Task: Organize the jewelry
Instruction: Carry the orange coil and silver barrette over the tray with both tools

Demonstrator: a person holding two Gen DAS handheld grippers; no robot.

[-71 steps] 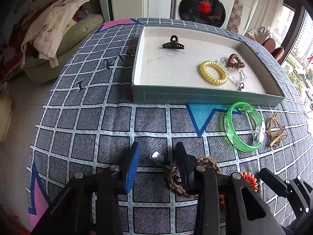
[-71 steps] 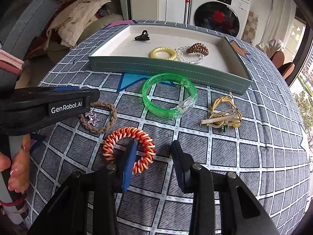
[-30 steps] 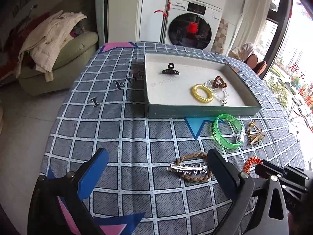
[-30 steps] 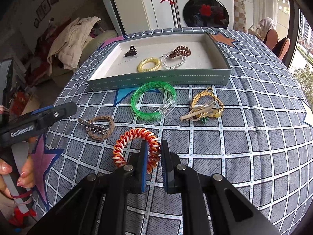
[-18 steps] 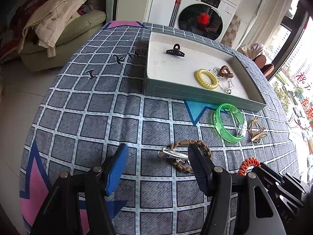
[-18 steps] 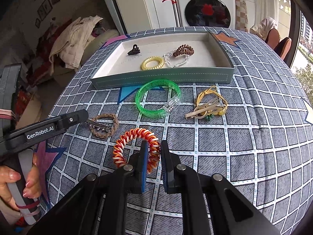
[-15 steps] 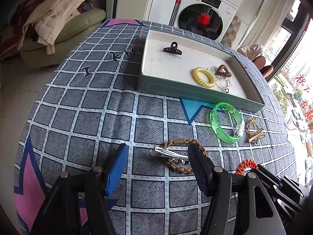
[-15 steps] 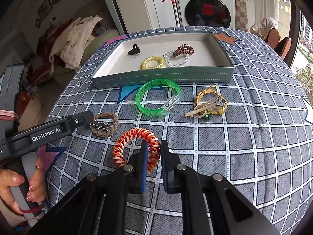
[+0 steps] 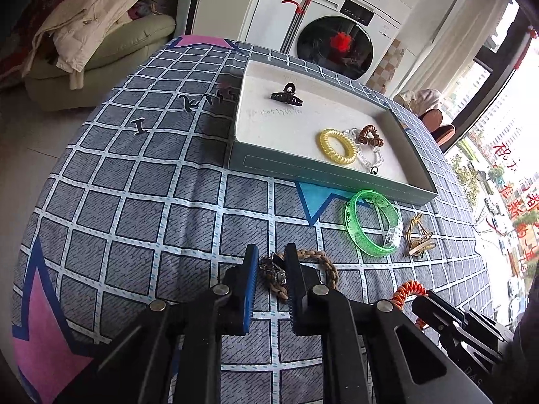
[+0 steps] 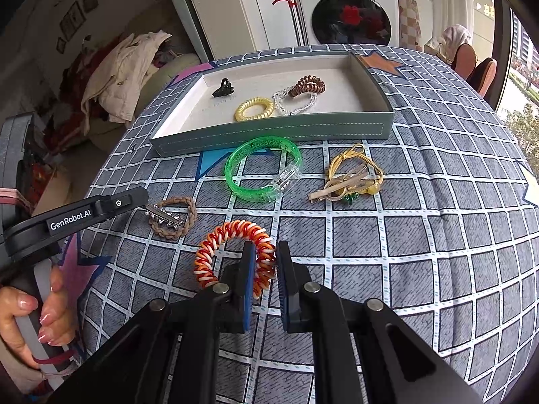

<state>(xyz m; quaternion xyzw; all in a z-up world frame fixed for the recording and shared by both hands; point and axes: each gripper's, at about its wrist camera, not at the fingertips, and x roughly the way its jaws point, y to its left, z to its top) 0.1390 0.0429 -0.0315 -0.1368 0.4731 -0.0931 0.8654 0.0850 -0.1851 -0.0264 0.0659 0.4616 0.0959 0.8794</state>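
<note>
A silver hair clip (image 9: 271,267) (image 10: 165,217) lies across a braided brown hair tie (image 9: 323,259) (image 10: 188,208) on the checked tablecloth. My left gripper (image 9: 271,252) (image 10: 143,198) is closing its jaws, and the pads meet the clip's near end. My right gripper (image 10: 266,247) (image 9: 438,303) is shut on the rim of an orange-and-white coil bracelet (image 10: 215,245) (image 9: 407,289), which rests on the cloth. Farther off stands the green-walled tray (image 9: 323,173) (image 10: 269,131), which holds a black claw clip (image 9: 286,96), a yellow coil (image 9: 337,146), a brown coil (image 9: 370,134) and a clear bead bracelet (image 9: 367,158).
A green bangle (image 9: 350,222) (image 10: 229,171) and a tangle of gold pieces (image 9: 417,242) (image 10: 350,181) lie in front of the tray. A person's hand (image 10: 33,313) grips the left tool's handle. Beyond the round table are a washing machine (image 9: 337,43) and a sofa with clothes (image 9: 94,27).
The left jaws went from wide open to narrow around the silver clip's end, and the left gripper came in closer over it. The right gripper and its coil bracelet stayed put.
</note>
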